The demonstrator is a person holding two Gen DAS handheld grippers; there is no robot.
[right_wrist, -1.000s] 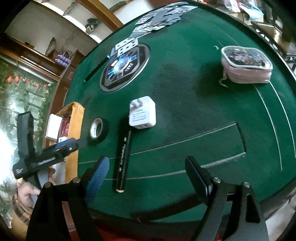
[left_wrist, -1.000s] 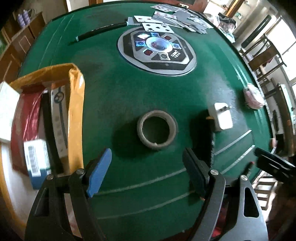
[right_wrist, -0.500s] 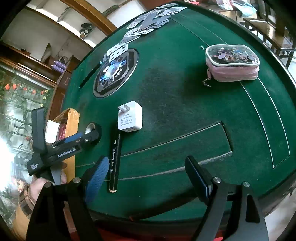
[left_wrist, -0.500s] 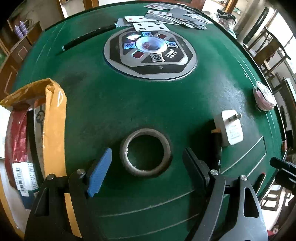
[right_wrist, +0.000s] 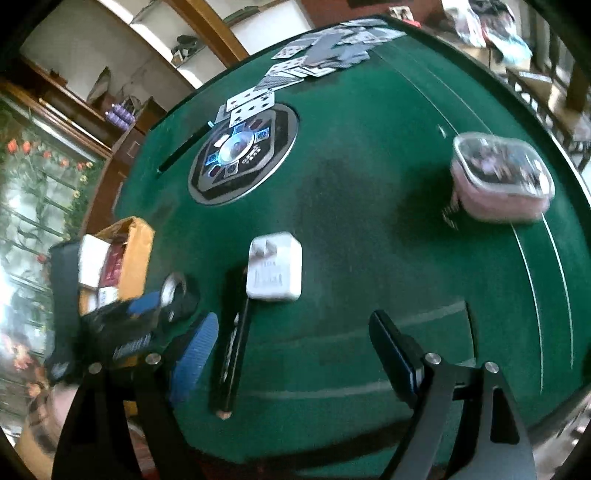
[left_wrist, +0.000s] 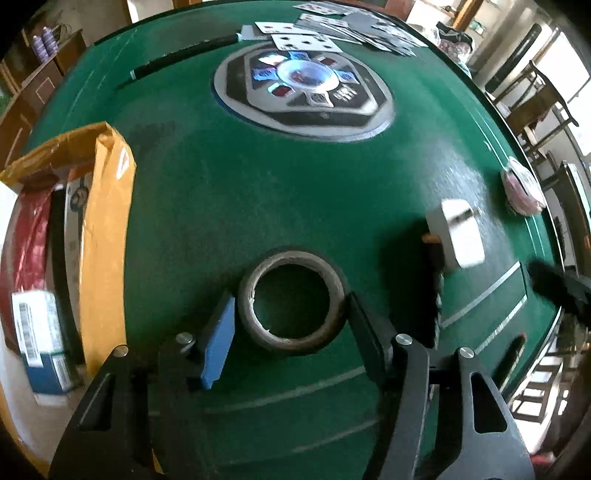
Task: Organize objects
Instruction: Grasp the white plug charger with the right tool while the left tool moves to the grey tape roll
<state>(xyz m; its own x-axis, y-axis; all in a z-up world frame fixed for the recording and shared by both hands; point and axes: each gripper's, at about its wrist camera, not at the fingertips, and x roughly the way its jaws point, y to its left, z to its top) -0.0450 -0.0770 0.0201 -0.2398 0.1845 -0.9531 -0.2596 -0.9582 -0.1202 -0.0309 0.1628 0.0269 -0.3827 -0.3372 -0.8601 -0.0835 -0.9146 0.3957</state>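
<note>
A roll of tape (left_wrist: 291, 301) lies flat on the green felt table (left_wrist: 258, 177). My left gripper (left_wrist: 290, 321) straddles it, one finger on each side, close to its rim; the jaws look near or just touching. It also shows in the right wrist view (right_wrist: 173, 291), with the left gripper (right_wrist: 147, 314) around it. My right gripper (right_wrist: 291, 343) is open and empty above the near table edge. A black pen (right_wrist: 232, 347) lies by its left finger. A white charger (right_wrist: 275, 271) lies just beyond the pen. A pink pouch (right_wrist: 502, 181) sits at the right.
An open cardboard box (left_wrist: 107, 229) with several packets stands at the left table edge. A round control panel (left_wrist: 303, 92) is set in the table's middle. Playing cards (left_wrist: 332, 29) and a black slot lie at the far side. Chairs stand to the right.
My left gripper has moved forward over the tape and its jaws have narrowed around the roll. My right gripper has shifted slightly; the view is blurred by motion.
</note>
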